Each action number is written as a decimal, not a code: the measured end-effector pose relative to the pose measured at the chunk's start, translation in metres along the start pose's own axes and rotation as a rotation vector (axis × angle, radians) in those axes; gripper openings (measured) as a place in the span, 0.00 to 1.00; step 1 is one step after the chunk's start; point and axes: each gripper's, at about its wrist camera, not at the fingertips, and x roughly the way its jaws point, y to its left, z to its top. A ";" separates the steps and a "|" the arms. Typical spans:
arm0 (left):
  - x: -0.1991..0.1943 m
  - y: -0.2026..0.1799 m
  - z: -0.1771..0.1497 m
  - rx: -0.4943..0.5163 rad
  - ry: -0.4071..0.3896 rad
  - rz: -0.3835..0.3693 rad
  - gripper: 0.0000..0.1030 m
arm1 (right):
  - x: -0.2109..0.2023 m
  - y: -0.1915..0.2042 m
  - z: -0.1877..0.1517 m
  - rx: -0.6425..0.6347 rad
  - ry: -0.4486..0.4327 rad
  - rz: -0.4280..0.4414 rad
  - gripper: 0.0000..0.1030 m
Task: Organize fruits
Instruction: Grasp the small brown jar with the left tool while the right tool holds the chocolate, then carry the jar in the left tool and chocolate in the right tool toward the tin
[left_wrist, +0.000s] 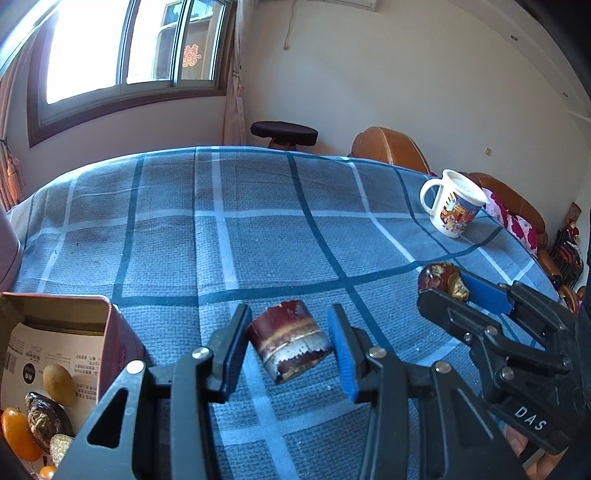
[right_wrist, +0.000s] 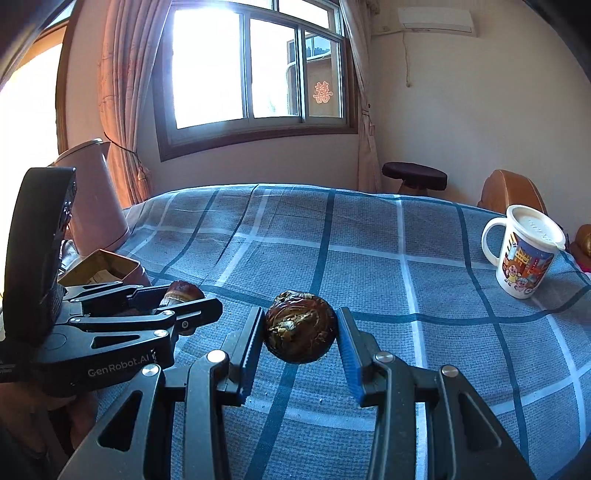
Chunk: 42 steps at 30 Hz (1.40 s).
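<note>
Purple-brown and banded with a pale node ring, the sugarcane piece (left_wrist: 290, 339) sits between the pads of the left claw (left_wrist: 291, 350), its short cylinder axis tilted across the fingers and held clear above the checked cloth on the bench (left_wrist: 258, 206). The right claw (right_wrist: 300, 332) is closed on a dark, wrinkled, roundish fruit (right_wrist: 300, 326), also lifted. An open carton (left_wrist: 55, 354) lies to the left of the left claw, just beside it, already holding a kiwi (left_wrist: 58, 384) and a kumquat (left_wrist: 18, 432). The left hand looks nearer, so its piece probably goes in first. A printed mug (right_wrist: 522, 251) stands well apart.
</note>
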 end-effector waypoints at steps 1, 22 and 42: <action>-0.002 -0.001 0.000 0.004 -0.007 0.003 0.43 | -0.001 0.000 0.000 -0.001 -0.004 -0.002 0.40; -0.031 -0.022 -0.009 0.107 -0.148 0.086 0.43 | -0.016 0.006 -0.001 -0.032 -0.085 -0.030 0.40; -0.045 -0.030 -0.016 0.135 -0.210 0.116 0.43 | -0.033 0.011 -0.007 -0.033 -0.156 -0.028 0.40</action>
